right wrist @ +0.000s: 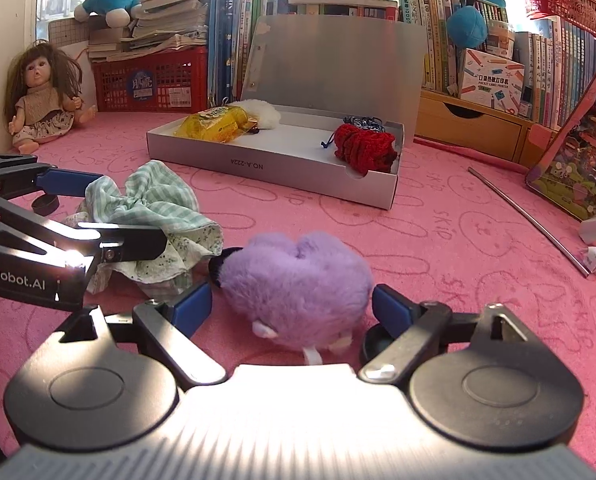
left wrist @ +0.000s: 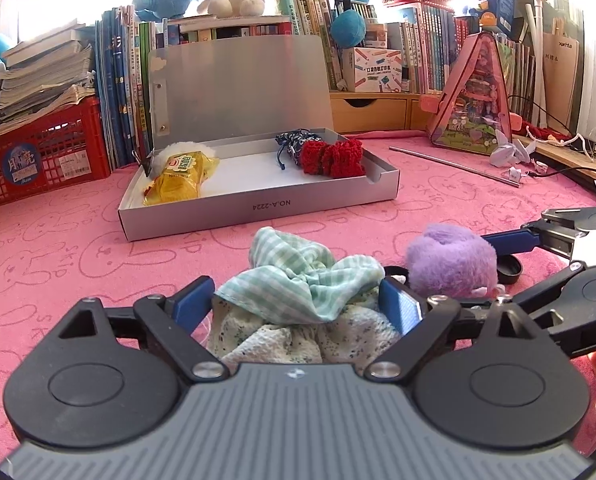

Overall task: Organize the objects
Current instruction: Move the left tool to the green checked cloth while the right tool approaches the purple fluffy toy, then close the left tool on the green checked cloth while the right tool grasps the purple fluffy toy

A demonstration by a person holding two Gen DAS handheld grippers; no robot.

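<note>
1. Green-checked cloth, crumpled, sits between the blue pads of the left gripper; both pads press its sides, pinching it.
2. Purple plush toy lies between the right gripper fingers, which are spread; the right pad stands just clear of the fur, left contact unclear.
3. Pink mat underneath both.
4. Farther ahead: silver box, lid up, holding a yellow packet at its left end and a red knitted piece at its right.

Cloth lies left of plush, before box.
</note>
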